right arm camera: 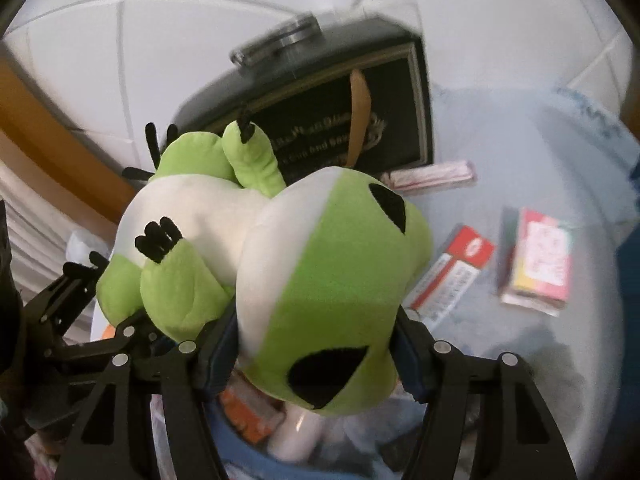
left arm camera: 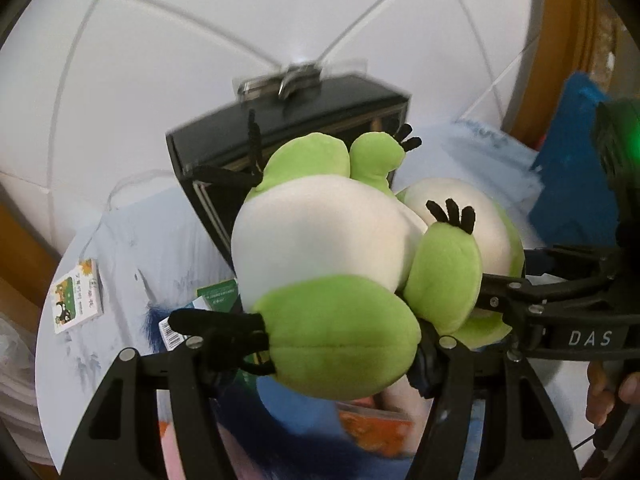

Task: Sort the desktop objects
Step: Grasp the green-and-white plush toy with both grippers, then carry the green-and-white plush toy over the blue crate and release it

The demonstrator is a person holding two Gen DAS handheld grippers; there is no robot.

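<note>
A: Where does the frog plush [left arm camera: 332,248] sit?

B: Lifted clear of the table [right arm camera: 520,152], held between both tools. The left gripper [left arm camera: 320,344] has its fingers pressed against a green leg at the plush's lower end, and the right gripper [right arm camera: 316,344] pinches the head from either side, one black eye just ahead of its fingers. In the left view the right gripper [left arm camera: 532,300] reaches in from the right and meets the plush near an arm.

A: How will it handle?

B: Soft and light, by the look of it. The stuffing gives under the pads, so a hold on a limb could slip or let the body swing. The head or belly offers more bulk to squeeze. The thin black toes are a poor place to grip.

A: What lies around?

B: Ahead of both grippers, beyond the plush, stands a black box [right arm camera: 360,112] with something clear and blurred on top. Ahead and to the right of the right gripper lie a red-and-white pack [right arm camera: 452,272] and a pink packet [right arm camera: 536,260]. Left of the left gripper rests a small printed card box [left arm camera: 76,296]. Beneath the plush there are more blurred items. The black box stands nearest the plush's far end and could be knocked.
</note>
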